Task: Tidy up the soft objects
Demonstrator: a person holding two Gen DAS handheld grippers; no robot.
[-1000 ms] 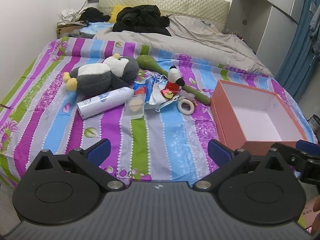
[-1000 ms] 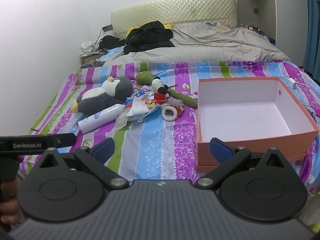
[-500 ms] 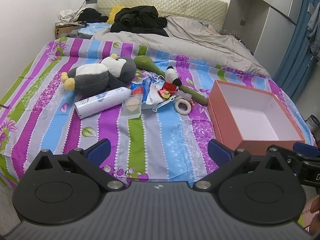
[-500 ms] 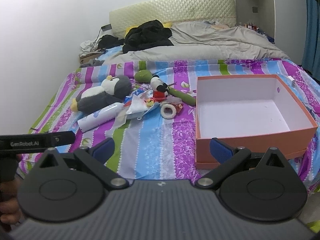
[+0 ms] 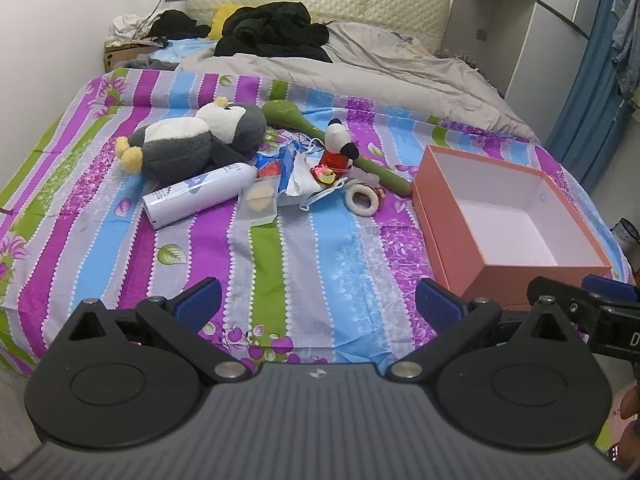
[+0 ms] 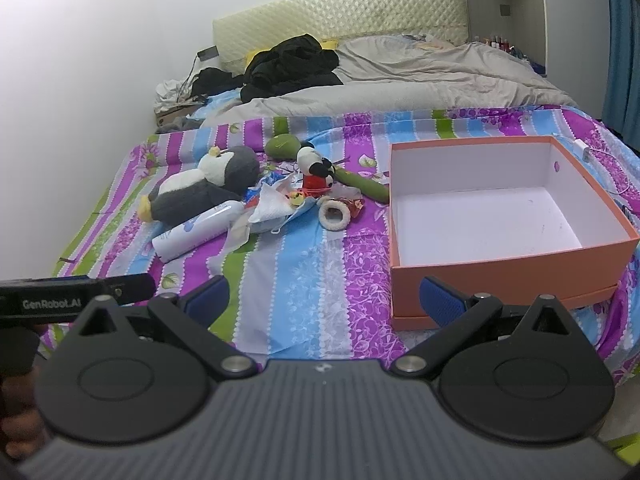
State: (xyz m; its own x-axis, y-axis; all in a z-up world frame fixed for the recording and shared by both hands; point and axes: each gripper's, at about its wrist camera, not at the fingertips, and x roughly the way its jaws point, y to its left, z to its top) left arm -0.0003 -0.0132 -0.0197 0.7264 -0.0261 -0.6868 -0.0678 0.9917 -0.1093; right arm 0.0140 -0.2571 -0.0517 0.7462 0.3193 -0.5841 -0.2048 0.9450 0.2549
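A grey and white penguin plush (image 5: 192, 142) (image 6: 204, 188) lies on the striped bedspread. Right of it stand a small black-and-white plush in red (image 5: 338, 150) (image 6: 316, 172) and a long green plush (image 5: 340, 136) (image 6: 352, 182). A white fluffy ring (image 5: 362, 200) (image 6: 334, 213) lies near them. An empty orange box (image 5: 508, 216) (image 6: 500, 216) sits open at the right. My left gripper (image 5: 318, 304) is open and empty at the bed's near edge. My right gripper (image 6: 324, 298) is open and empty, just before the box's front wall.
A white bottle (image 5: 200, 194) (image 6: 198, 230), a clear packet (image 5: 258, 202), tissue and wrappers (image 6: 272, 202) lie among the toys. A grey duvet (image 5: 360, 68) and black clothes (image 5: 272, 28) cover the far bed. A cupboard and blue curtain (image 5: 592, 92) stand at the right.
Both grippers have drawn back a little from the bed, so the toys and box look slightly farther. Both stay open and empty; nothing on the bed moved.
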